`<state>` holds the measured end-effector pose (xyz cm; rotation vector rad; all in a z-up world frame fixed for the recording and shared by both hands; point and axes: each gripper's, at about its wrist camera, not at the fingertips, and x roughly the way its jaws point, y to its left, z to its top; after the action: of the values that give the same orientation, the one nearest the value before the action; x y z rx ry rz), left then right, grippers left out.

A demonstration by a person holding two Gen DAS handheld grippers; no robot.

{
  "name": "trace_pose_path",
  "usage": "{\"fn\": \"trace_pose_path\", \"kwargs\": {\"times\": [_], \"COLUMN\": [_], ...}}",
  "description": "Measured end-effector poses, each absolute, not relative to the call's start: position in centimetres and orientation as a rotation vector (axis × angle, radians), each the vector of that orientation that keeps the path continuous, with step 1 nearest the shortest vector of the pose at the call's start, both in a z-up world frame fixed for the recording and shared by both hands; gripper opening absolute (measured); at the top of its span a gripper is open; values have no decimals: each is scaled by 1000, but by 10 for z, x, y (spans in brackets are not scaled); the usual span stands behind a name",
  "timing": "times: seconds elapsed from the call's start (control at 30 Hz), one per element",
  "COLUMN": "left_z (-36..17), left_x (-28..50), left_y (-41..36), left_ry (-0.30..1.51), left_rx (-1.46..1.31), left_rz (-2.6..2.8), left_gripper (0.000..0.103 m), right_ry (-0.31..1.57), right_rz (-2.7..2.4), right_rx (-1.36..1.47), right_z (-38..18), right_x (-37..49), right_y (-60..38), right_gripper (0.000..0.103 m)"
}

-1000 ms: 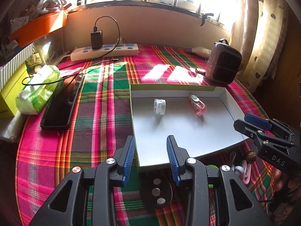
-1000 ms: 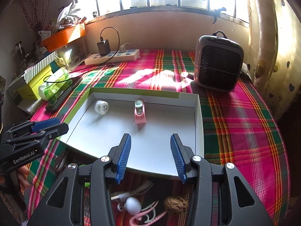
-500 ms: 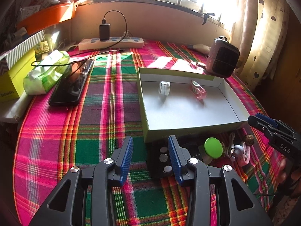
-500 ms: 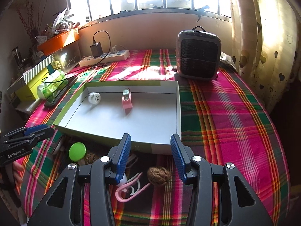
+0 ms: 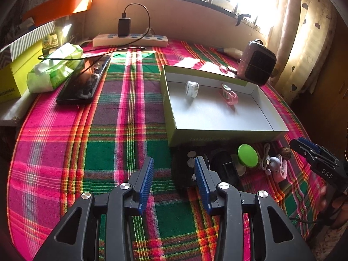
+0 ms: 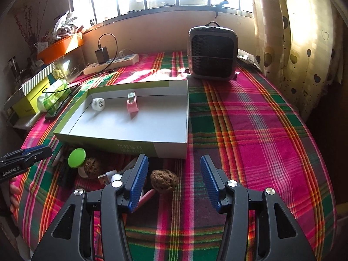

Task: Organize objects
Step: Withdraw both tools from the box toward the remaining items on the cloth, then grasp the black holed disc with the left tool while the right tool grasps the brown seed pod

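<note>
Two items only are seen inside the shallow box [image 6: 121, 128], so the sorting is judged to be at an early stage. The box is set on the plaid-covered table [image 6: 250, 134], and most of its grey floor is left bare. Against its far wall a white cap-like piece [image 6: 98, 104] and a pink clip-shaped piece [image 6: 132, 104] are found, a little apart from one another.

The larger share of the work is judged to be left. A cluster of loose things is gathered on the cloth just in front of the box's near wall: a black device with round silver buttons [image 5: 191, 169], a green round lid [image 6: 76, 158], two walnuts, one [image 6: 164, 181] lying well forward and the other [image 6: 92, 165] beside the lid, a pale cable with a plug [image 5: 267, 160], and a pink loop [image 5: 280, 169].

The right gripper [image 6: 174, 181] is held with its jaws apart, having just been opened wider; the forward walnut is framed between them, unclamped. The left gripper [image 5: 174, 180] is likewise spread, nothing being pinched, with the black device just beyond one finger.
</note>
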<state>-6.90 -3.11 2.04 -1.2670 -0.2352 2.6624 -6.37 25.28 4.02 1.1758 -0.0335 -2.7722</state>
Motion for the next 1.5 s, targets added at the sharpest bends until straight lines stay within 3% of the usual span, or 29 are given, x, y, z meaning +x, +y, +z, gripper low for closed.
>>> {"fn": "trace_pose_path", "kwargs": {"times": [1.5], "left_z": [7], "left_x": [-81], "left_y": [-14], "left_ry": [-266], "left_rx": [-1311], "left_rz": [2578], "left_gripper": [42], "right_ry": [-49], "right_rz": [-2726], "right_rx": [1295], "right_z": [15], "right_x": [-70], "right_y": [254], "right_gripper": [52]}}
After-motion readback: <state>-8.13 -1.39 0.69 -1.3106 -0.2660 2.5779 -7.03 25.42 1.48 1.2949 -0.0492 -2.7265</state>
